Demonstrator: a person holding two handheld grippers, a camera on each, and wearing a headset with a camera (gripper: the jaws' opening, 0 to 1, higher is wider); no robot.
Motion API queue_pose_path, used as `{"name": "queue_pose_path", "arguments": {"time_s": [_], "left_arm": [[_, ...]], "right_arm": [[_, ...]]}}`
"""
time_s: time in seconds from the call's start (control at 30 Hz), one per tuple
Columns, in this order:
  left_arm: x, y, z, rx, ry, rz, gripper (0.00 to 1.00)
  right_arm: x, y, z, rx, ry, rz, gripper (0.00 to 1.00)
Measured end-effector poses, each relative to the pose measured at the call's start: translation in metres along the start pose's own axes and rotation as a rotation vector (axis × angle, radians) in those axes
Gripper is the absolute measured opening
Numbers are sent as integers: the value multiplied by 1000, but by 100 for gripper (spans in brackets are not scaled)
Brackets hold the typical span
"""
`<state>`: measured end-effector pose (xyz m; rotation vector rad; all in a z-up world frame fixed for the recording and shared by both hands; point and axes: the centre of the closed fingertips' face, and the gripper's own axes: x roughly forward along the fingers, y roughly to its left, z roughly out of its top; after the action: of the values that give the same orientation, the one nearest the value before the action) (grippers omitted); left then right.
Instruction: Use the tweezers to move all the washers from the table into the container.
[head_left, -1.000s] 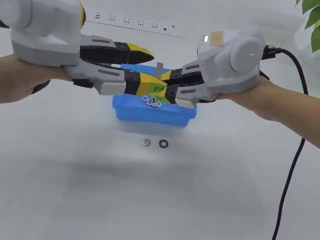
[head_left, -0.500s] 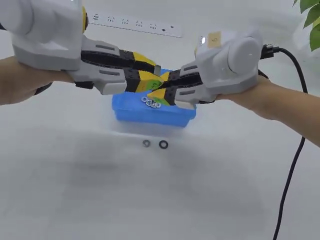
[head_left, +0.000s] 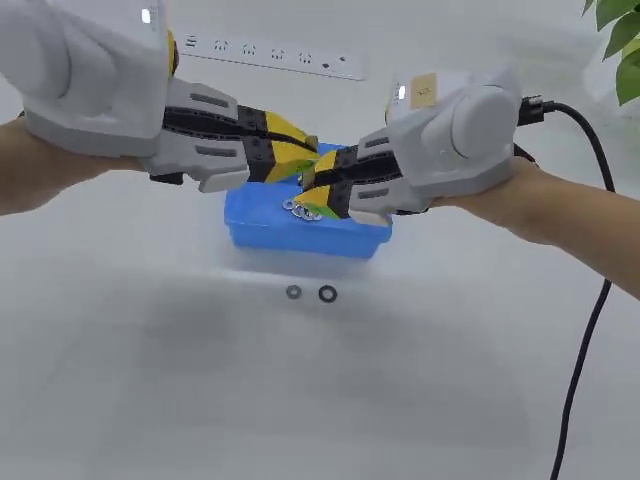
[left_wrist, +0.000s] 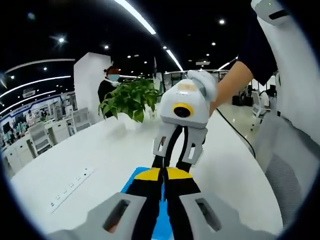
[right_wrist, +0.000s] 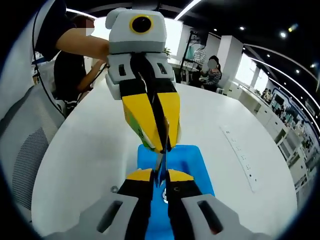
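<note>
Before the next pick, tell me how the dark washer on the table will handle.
The dark washer lies flat on the smooth white table, so a nudge will probably make it skid. It is a small thin ring, likely light and stiff. Tipped on edge, it might roll toward the silver washer beside it.

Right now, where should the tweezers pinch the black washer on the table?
Probably its rim, one tip in the hole, one outside, coming from above: the black washer lies flat on the table, hole up, leaving no side to grab.
</note>
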<state>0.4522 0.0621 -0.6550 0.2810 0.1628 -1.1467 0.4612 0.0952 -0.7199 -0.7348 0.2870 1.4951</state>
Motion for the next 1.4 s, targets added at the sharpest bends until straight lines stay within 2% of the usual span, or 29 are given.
{"name": "queue_pose_path", "arguments": {"time_s": [0.03,0.17,0.23,0.3,0.33,0.43,0.47,0.53,0.63,0.9,0.93,1.0,1.1,1.23,1.33,1.4], "left_arm": [[0,2,1,30,-4,12,5],[1,5,5,19,-4,32,5],[-1,11,10,21,-6,62,5],[-5,15,16,1,-28,82,5],[-10,22,17,1,-34,97,5],[-15,28,20,-2,-43,110,5],[-16,32,18,0,-44,110,5],[-16,32,15,7,-42,113,5],[-20,36,11,21,-29,136,5],[-37,39,12,-22,-58,196,5],[-38,35,14,-33,-67,198,5],[-41,35,13,-55,-76,207,5],[-45,28,11,-61,-62,228,5],[-49,18,13,-73,-67,231,5],[-51,6,15,-73,-69,232,5],[-52,-3,18,-83,-90,234,5]], "right_arm": [[-1,-1,0,-12,10,-7,10],[1,-6,1,8,13,-30,12],[0,-9,2,20,12,-43,13],[-4,-12,6,36,1,-57,20],[-7,-13,6,39,2,-68,23],[-15,-11,4,75,-2,-72,27],[-18,-11,1,86,2,-84,28],[-24,-10,-4,108,2,-94,30],[-34,-9,-7,183,-42,-129,33],[-66,-9,-23,321,-85,-249,47],[-69,-9,-25,331,-88,-258,50],[-76,-6,-27,347,-98,-277,55],[-88,0,-28,390,-132,-291,58],[-96,12,-40,382,-94,-289,61],[-99,23,-46,377,-75,-279,64],[-102,29,-50,364,-56,-284,68]]}}
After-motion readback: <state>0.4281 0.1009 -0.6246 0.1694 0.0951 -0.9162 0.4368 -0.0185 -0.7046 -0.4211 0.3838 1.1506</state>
